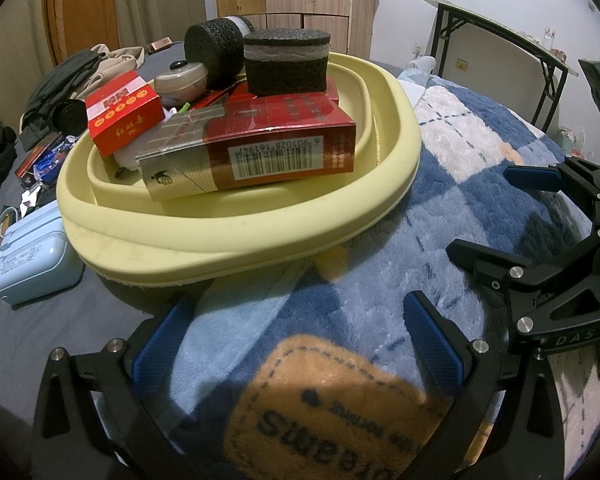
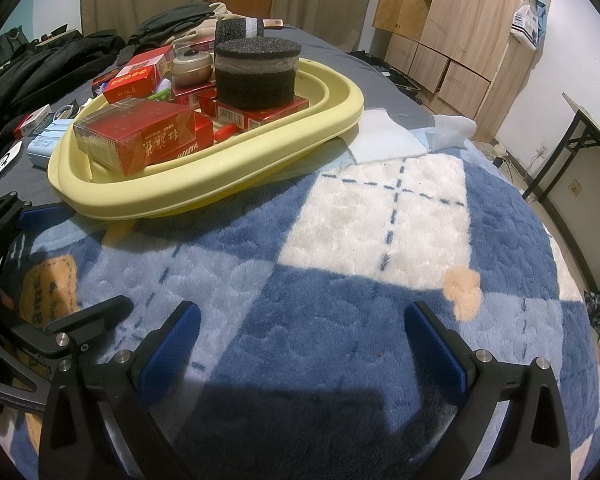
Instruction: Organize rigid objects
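Yellow basin (image 1: 260, 236) on the bed's blanket (image 2: 340, 280) holds our red carton (image 1: 260, 148) lying flat, long axis crosswise, while left claw (image 1: 296, 344) and right claw (image 2: 304, 344) gape wide, empty.

A home bedroom: a bed with a plush checked blanket (image 2: 340, 264), piled clothes (image 2: 60, 56), wooden wardrobes (image 2: 460, 20).

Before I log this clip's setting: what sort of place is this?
Most likely a bedroom: a plush checked blanket covers what looks like a bed, piled clothes lie at its far end, and wooden wardrobe cabinets line the wall.
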`<action>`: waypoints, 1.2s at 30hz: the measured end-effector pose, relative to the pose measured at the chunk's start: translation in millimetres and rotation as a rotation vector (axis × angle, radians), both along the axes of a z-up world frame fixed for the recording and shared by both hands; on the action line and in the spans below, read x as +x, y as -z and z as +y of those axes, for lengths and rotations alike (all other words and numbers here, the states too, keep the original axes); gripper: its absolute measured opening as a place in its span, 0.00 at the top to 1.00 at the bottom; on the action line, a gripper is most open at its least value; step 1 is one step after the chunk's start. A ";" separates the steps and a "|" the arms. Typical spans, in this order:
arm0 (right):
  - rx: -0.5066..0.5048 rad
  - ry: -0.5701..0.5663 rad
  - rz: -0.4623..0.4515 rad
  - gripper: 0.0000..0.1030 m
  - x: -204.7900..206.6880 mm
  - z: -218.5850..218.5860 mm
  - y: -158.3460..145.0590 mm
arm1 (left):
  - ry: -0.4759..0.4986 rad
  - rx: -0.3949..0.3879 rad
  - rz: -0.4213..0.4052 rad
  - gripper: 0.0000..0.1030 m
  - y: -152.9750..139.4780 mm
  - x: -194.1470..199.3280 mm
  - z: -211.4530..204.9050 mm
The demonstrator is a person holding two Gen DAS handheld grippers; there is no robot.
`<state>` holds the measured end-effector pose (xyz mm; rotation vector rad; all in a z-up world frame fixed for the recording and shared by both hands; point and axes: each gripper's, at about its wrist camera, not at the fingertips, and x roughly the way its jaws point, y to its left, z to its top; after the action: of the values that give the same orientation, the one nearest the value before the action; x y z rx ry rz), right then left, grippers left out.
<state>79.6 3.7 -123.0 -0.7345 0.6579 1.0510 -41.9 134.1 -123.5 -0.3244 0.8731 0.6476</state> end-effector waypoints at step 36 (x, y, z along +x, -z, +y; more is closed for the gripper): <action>0.001 -0.001 0.000 0.00 0.1 -0.4 0.1 | 0.000 0.001 0.002 0.00 -2.5 -1.8 1.3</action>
<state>79.6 3.3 -123.0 -0.7339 0.6576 1.0520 -43.8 135.5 -121.0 -0.3226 0.8750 0.6486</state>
